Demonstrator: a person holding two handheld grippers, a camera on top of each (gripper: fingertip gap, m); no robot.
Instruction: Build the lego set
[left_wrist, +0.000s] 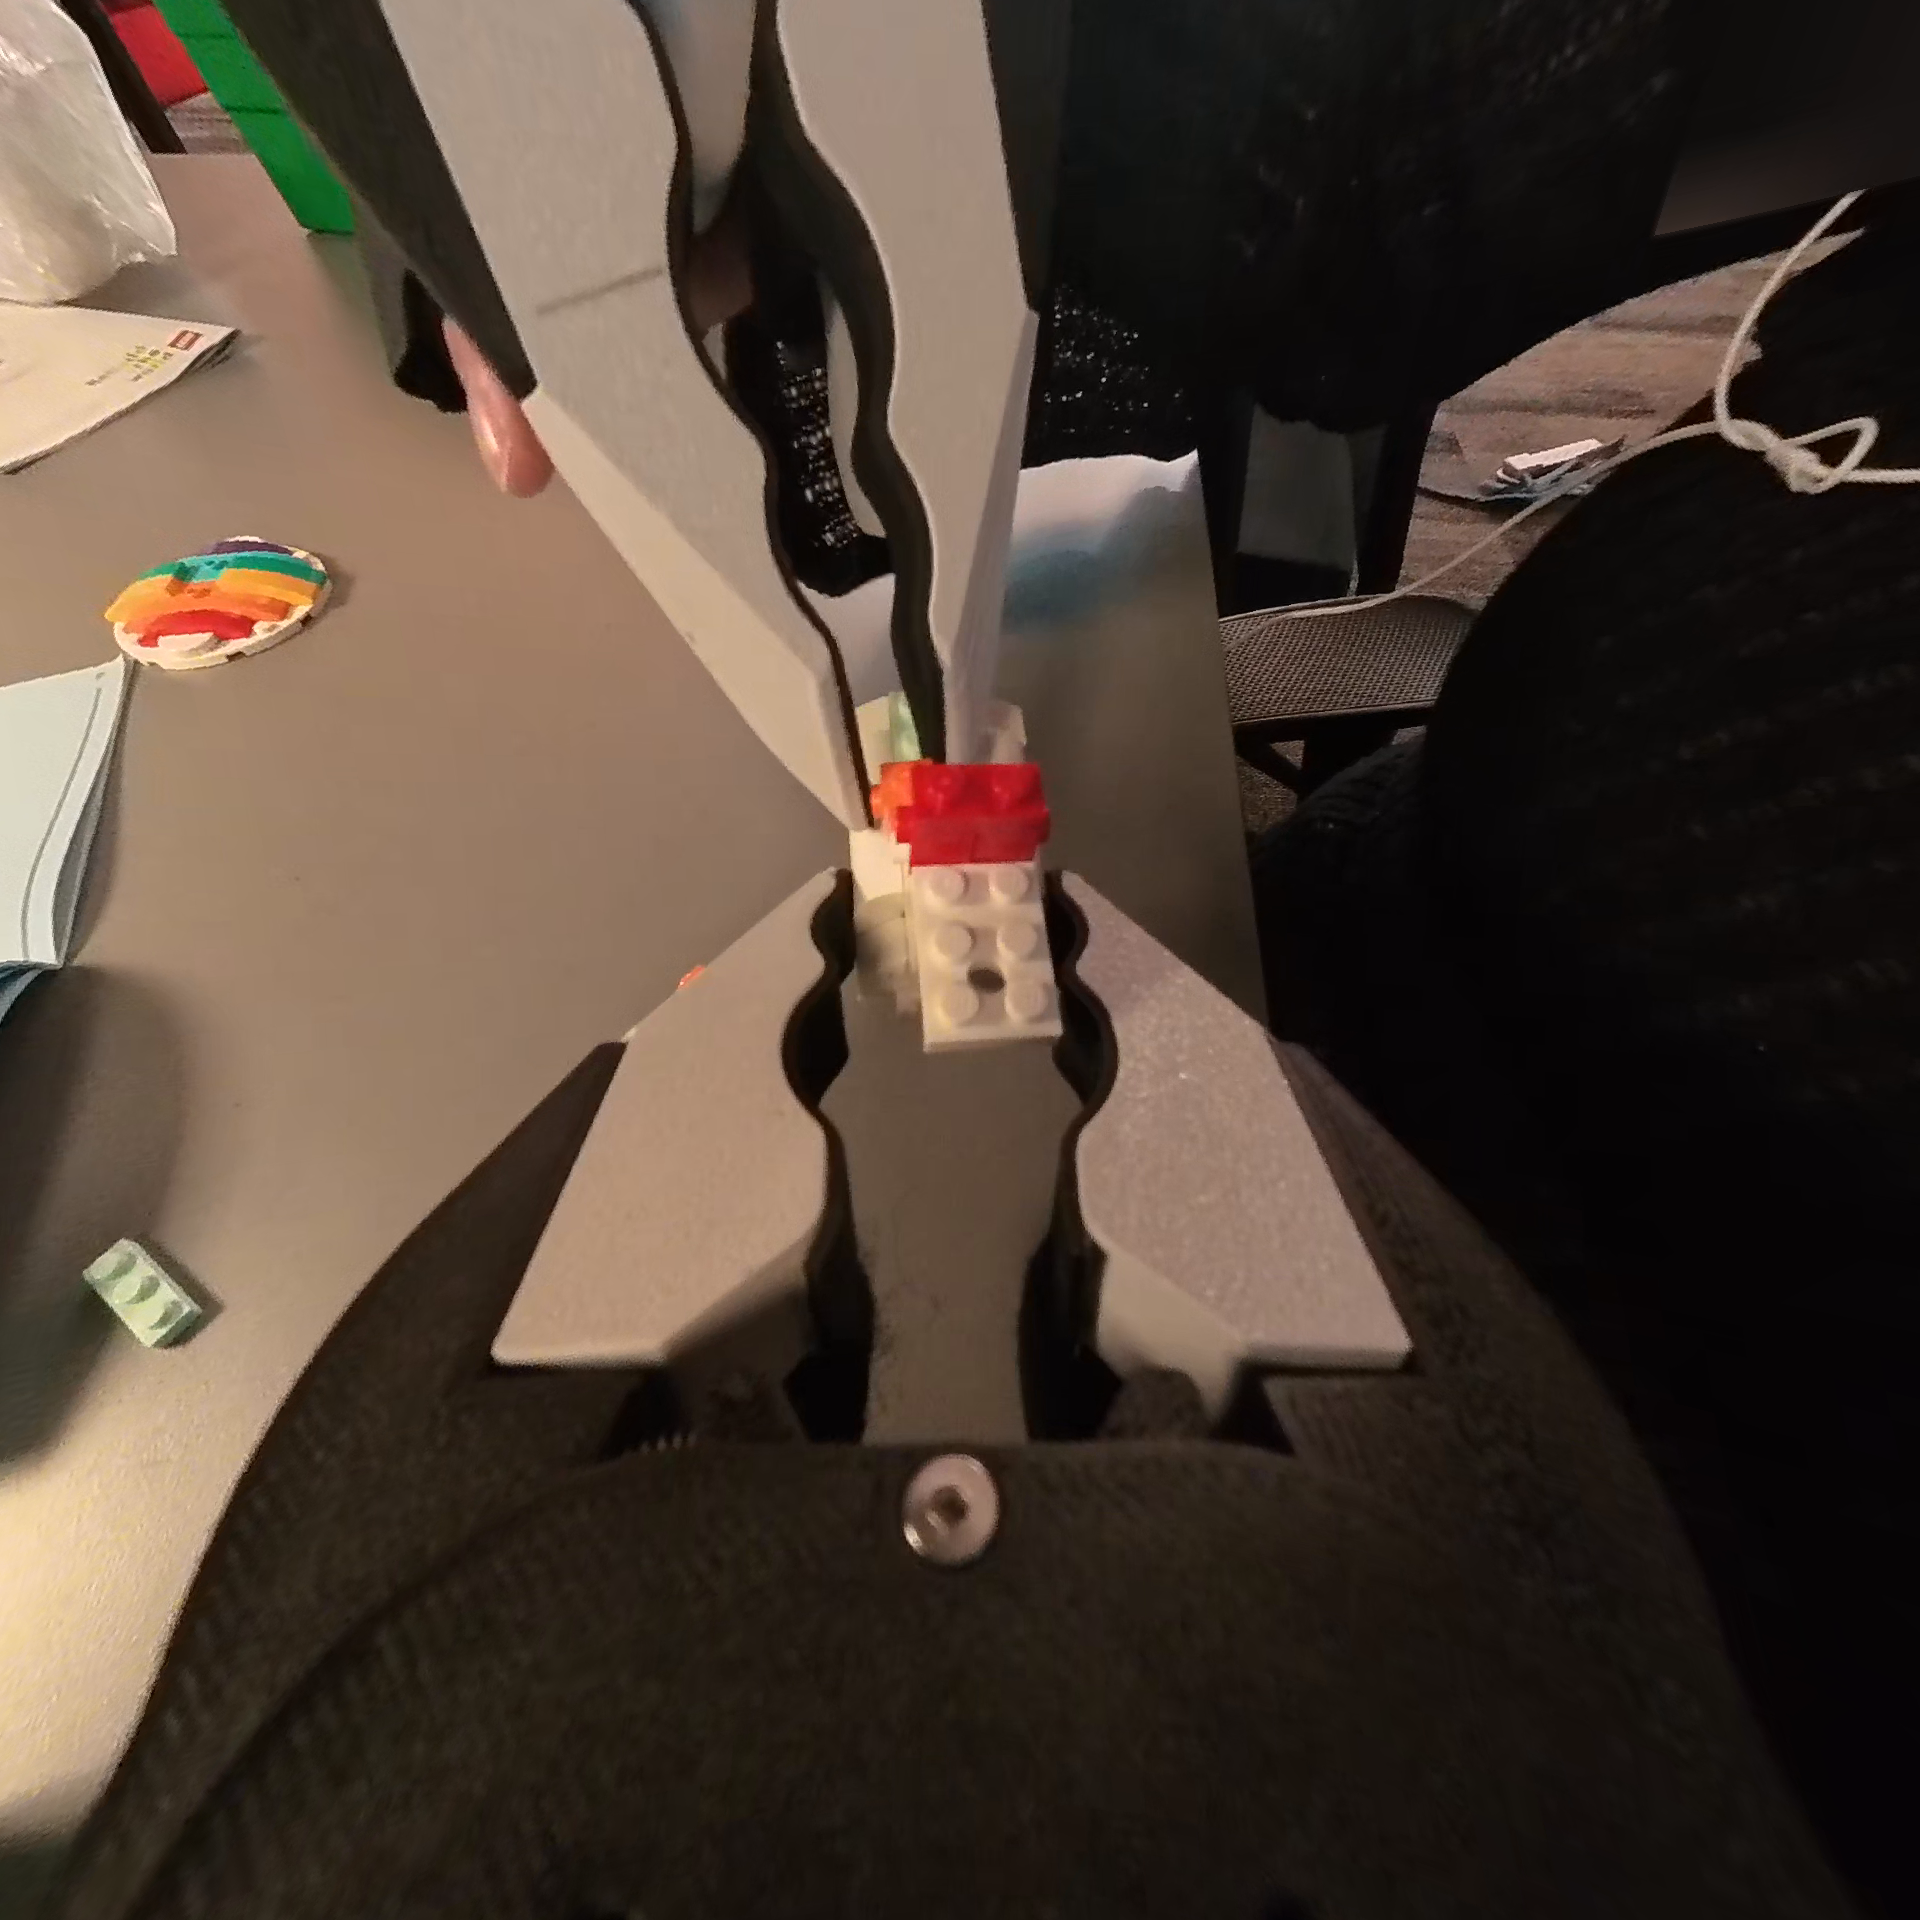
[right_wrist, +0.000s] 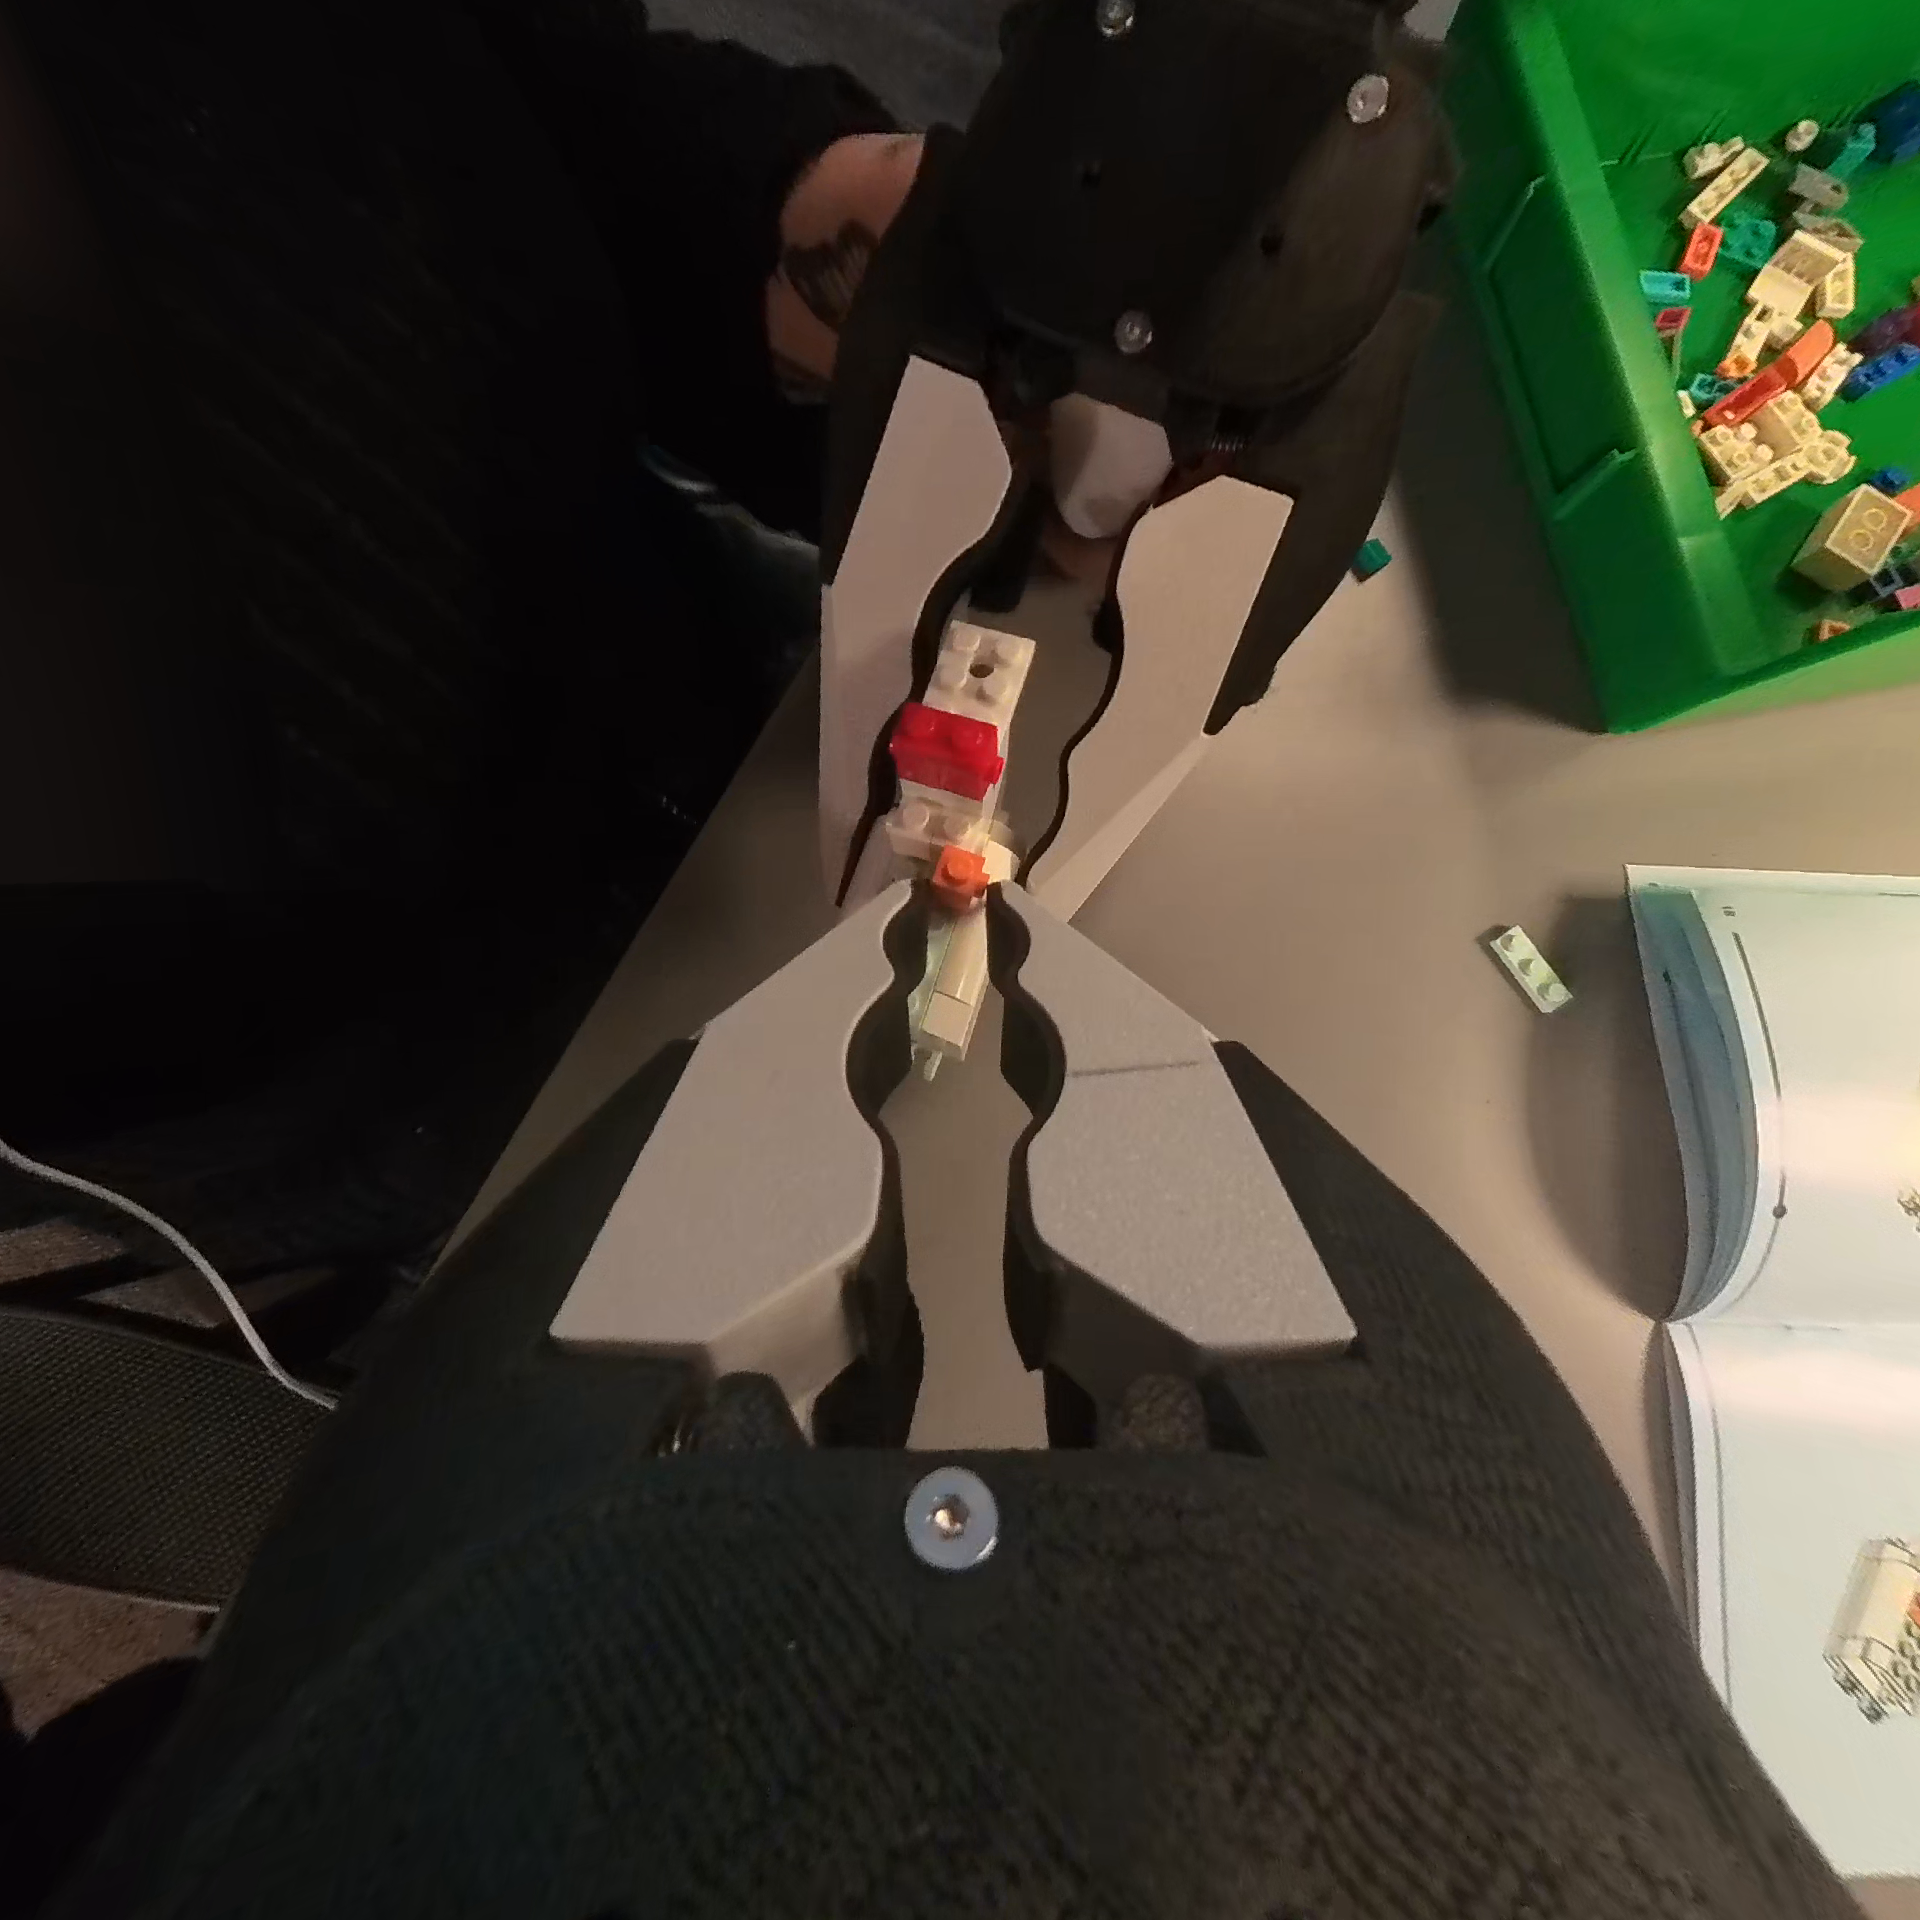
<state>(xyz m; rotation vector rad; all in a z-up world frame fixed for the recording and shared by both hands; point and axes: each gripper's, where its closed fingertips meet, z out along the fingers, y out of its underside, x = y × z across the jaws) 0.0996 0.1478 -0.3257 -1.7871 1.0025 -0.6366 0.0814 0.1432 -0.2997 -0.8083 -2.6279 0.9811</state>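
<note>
While both of my grippers meet over the near edge of the table (left_wrist: 436, 935), I am in the middle of joining two pieces of the build. My left gripper (left_wrist: 951, 904) is clenched on the small model (left_wrist: 977, 914), a white studded plate with red bricks stacked across its far end, and its tips pinch the plate's sides. My right gripper (right_wrist: 951, 914) comes in from the opposite side and is closed on a pale green and white piece (right_wrist: 951, 997), with an orange stud (right_wrist: 958, 868) right at its tips where that piece meets the model. In the right wrist view the two grippers stand tip to tip, with the model running away between the left gripper's fingers.

I judge the step in hand to be pressing the pale piece onto the model's end. Whether it has fully seated I cannot tell; the joint is hidden by my fingertips.

Next I should push the two halves squarely together, hold the left side steady, and only then loosen the right. A skewed push could pop the red bricks off.

Further in on the table lie a loose pale green plate (left_wrist: 140, 1294), a round rainbow disc (left_wrist: 218, 603) and the open instruction booklet (right_wrist: 1808, 1195). A green bin (right_wrist: 1558, 364) of spare bricks sits towards the far side.
</note>
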